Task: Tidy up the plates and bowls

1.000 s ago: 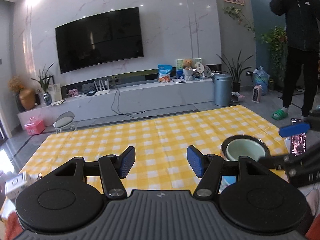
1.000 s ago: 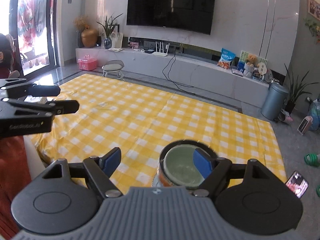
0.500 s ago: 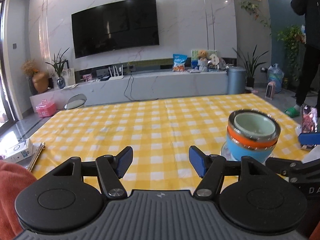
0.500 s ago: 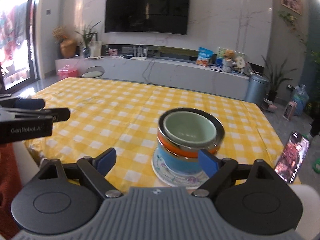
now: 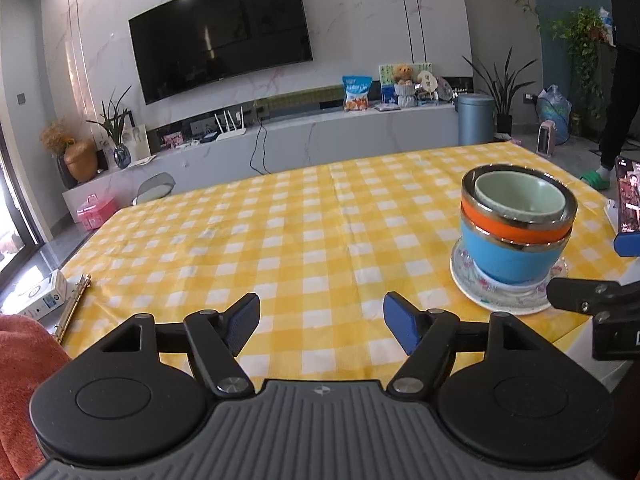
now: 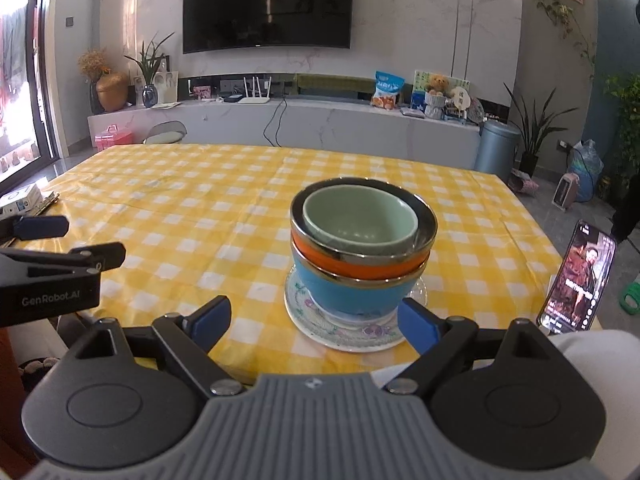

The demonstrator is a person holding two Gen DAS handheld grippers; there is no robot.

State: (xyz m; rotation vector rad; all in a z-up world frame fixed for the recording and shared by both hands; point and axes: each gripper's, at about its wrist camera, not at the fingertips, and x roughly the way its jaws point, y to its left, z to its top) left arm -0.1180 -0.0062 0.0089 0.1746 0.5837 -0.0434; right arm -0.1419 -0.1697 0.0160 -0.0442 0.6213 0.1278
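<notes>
A stack of bowls stands on a floral plate (image 6: pixel 312 320) near the front right of the yellow checked table (image 6: pixel 200 208): a pale green bowl (image 6: pixel 360 220) inside an orange bowl (image 6: pixel 352 264) inside a blue bowl (image 6: pixel 348 296). The stack also shows in the left wrist view (image 5: pixel 516 216). My right gripper (image 6: pixel 316 320) is open and empty, just short of the plate's near rim. My left gripper (image 5: pixel 320 320) is open and empty, to the left of the stack above the table's front edge.
A phone (image 6: pixel 576 280) stands propped at the table's right edge. A small box (image 5: pixel 44 296) and a gold clip lie at the left edge. A person (image 5: pixel 624 60) stands at far right by the plants. A TV wall and low console lie beyond.
Both grippers have dropped from above the table to near table height at its front edge. The bowl stack now shows from the side. Both stay open.
</notes>
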